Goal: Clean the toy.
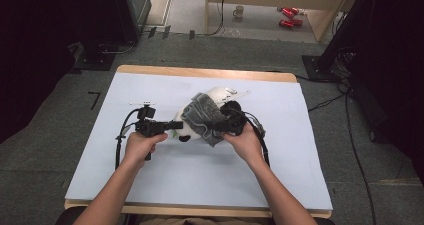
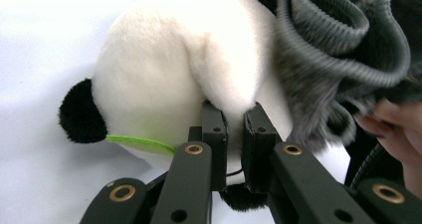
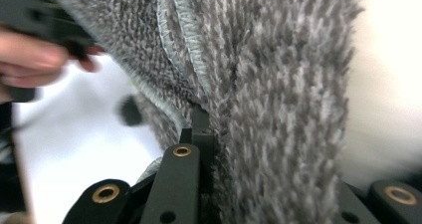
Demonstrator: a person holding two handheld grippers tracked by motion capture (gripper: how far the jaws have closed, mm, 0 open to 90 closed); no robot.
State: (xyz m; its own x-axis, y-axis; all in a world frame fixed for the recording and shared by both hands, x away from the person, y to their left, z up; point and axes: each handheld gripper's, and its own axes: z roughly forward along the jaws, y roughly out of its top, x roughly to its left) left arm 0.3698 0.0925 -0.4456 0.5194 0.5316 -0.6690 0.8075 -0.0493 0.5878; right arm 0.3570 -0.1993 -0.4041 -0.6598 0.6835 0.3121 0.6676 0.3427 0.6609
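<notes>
A white plush panda [image 1: 212,97] with black ears and feet lies in the middle of the pale blue mat. A grey fuzzy cloth [image 1: 201,117] with a ribbed hem is draped over it. My left gripper [image 1: 176,125] is shut on a fold of the panda's white plush [image 2: 219,79], with a black ear [image 2: 79,112] and a green tag [image 2: 137,142] to the left. My right gripper [image 1: 220,126] is shut on the grey cloth [image 3: 259,99], which hangs over its jaws; the panda's white body [image 3: 388,74] lies just behind.
The mat [image 1: 150,175] covers a wooden table [image 1: 200,72]. Black cables [image 1: 119,145] trail from both grippers. A small white object [image 1: 141,103] lies left of the toy. On the floor beyond stand a mug [image 1: 239,11] and red items [image 1: 290,16].
</notes>
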